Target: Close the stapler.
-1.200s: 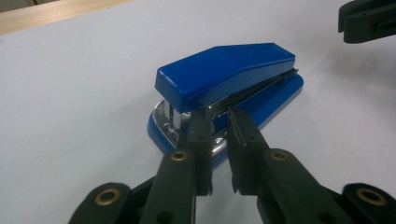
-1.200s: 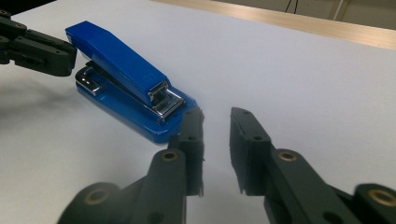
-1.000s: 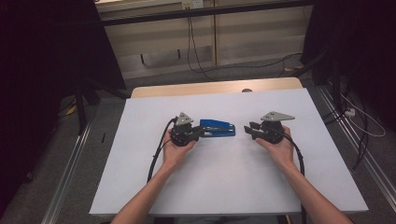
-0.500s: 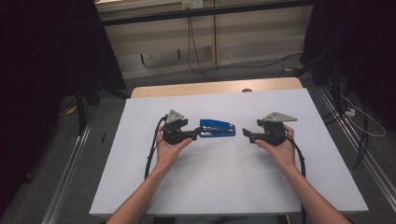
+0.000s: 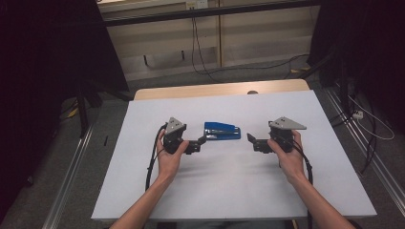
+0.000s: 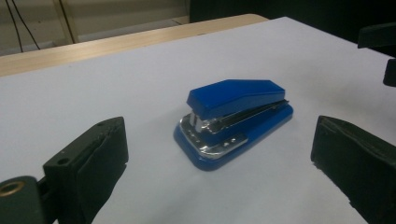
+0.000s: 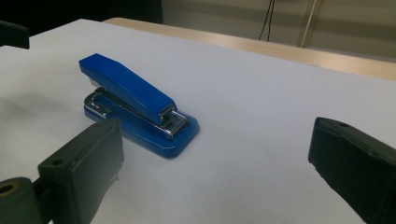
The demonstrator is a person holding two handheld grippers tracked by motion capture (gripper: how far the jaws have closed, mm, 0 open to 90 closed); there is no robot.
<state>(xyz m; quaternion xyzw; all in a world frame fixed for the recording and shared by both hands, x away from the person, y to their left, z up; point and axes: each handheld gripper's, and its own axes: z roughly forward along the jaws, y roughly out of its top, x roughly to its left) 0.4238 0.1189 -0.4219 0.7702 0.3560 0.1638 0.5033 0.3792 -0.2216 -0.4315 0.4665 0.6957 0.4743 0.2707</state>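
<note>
A white sheet [image 5: 229,181] covers the wooden table [image 5: 219,89] in front of you, with dark floor and trailing cables beyond it. Your left gripper [image 5: 201,142] and your right gripper [image 5: 250,140] both stand with jaws spread wide and nothing between the pads; both pairs have just been opening, and the blue stapler [image 5: 222,130] rests free on the sheet with neither gripper touching it. In the left gripper view the stapler [image 6: 233,120] lies ahead of the jaws and roughly centred between them, its metal mouth end turned toward you. In the right gripper view the stapler [image 7: 137,105] sits off toward the left jaw rather than centred, its hinged rear end nearest. From above, it lies flat between your two grippers, close to the left one's tips and a little apart from the right one's. This reads as a release, or the pause before a fresh grasp, with the stapler standing upright on its base. If you mean to take it again, bring one gripper forward until the pads straddle the body, square to its long sides, then close; the right one needs to shift sideways first.
</note>
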